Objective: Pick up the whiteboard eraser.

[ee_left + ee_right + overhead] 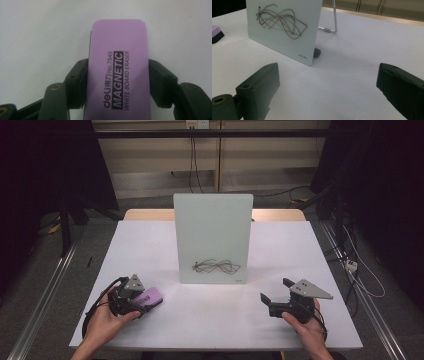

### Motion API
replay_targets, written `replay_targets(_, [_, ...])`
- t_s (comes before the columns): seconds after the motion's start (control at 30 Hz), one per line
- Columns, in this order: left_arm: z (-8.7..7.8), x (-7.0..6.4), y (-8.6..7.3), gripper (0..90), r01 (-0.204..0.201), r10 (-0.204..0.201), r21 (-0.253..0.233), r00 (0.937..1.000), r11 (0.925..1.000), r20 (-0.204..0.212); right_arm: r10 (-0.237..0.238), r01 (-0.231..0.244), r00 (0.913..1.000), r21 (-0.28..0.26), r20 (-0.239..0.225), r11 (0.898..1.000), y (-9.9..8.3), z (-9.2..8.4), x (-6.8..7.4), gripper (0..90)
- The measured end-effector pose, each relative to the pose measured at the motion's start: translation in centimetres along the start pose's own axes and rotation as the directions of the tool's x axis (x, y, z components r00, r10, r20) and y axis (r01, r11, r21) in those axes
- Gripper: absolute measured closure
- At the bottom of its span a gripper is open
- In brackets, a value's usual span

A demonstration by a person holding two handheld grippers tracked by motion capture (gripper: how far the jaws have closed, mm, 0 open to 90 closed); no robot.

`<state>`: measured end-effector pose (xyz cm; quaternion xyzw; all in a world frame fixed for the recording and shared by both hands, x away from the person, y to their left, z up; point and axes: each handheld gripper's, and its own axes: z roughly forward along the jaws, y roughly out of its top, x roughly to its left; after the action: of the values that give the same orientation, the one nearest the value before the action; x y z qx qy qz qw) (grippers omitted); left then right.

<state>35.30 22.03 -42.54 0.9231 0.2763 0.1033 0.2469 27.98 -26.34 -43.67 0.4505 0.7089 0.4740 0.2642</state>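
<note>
Eraser (pixel 119 72) clamped between left gripper (pixel 131 296) jaws, pads pressed to both long sides, lilac back facing up, resting on white table (pixel 210 315). Right gripper (pixel 280 295) spread wide, holding nothing, level with the left one. Ahead of both, well apart: upright whiteboard (pixel 212 237) with scribble (pixel 217 266) low on its face. Probably wiping next: best lifted clear, turned felt-first, pressed flat across scribble, board steadied against tipping.

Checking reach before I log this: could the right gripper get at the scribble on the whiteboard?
Probably yes: the right gripper is open, and only bare table lies between it and the scribble low on the upright whiteboard.
</note>
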Motion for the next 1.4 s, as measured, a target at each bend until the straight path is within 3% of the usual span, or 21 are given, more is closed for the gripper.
replay_targets(0.3, [-0.4,-0.2,0.1,40.2,0.003,-0.003,-0.003,1.0000,1.0000,-0.006,-0.004,0.004,1.0000,0.003,-0.005,1.000,0.0,0.0,0.0,4.7])
replay_targets(0.47, [-0.8,-0.1,0.1,40.4,0.027,-0.028,-0.032,0.9996,0.9991,-0.012,-0.004,0.004,1.0000,0.003,-0.008,1.000,0.0,0.1,0.1,4.7])
replay_targets(0.63, [-1.3,-0.1,0.1,40.5,0.035,-0.038,-0.094,0.9990,0.9949,-0.025,-0.005,0.005,1.0000,0.004,-0.006,1.000,0.0,0.0,0.1,4.7])
replay_targets(0.8, [-1.9,-0.2,0.1,40.5,0.047,-0.054,-0.163,0.9979,0.9854,-0.035,-0.002,0.002,1.0000,0.005,-0.005,1.000,0.0,0.1,0.0,4.7])
replay_targets(0.83, [-2.0,-0.2,0.0,40.5,0.058,-0.064,-0.184,0.9977,0.9813,-0.024,-0.002,0.002,1.0000,0.005,-0.005,1.000,0.0,0.1,0.0,4.7])
replay_targets(0.93, [-2.3,-0.5,-0.1,40.6,0.068,-0.080,-0.222,0.9958,0.9727,-0.045,0.001,0.000,1.0000,0.007,-0.007,1.000,0.1,0.2,0.0,4.8])
replay_targets(1.03, [-2.7,-0.4,-0.3,40.6,0.081,-0.091,-0.263,0.9955,0.9614,-0.027,0.009,-0.009,0.9999,0.011,-0.005,1.000,0.1,0.4,0.0,4.8])
replay_targets(1.23, [-3.4,-0.2,-0.6,40.6,0.124,-0.140,-0.358,0.9900,0.9256,-0.019,0.014,-0.014,0.9999,0.014,-0.002,1.000,0.1,0.5,-0.1,4.9])
replay_targets(1.27, [-3.6,-0.2,-0.7,40.6,0.126,-0.145,-0.363,0.9892,0.9233,-0.023,0.016,-0.016,0.9999,0.012,-0.003,1.000,0.1,0.4,-0.1,4.9])
replay_targets(1.33, [-3.7,-0.2,-0.8,40.7,0.138,-0.157,-0.387,0.9873,0.9117,-0.020,0.015,-0.015,0.9999,0.014,-0.004,1.000,0.0,0.5,-0.1,4.9])
replay_targets(1.4, [-3.7,-0.2,-0.8,40.7,0.149,-0.168,-0.417,0.9857,0.8964,-0.009,0.014,-0.014,0.9999,0.014,-0.004,1.000,0.0,0.4,-0.1,4.9])
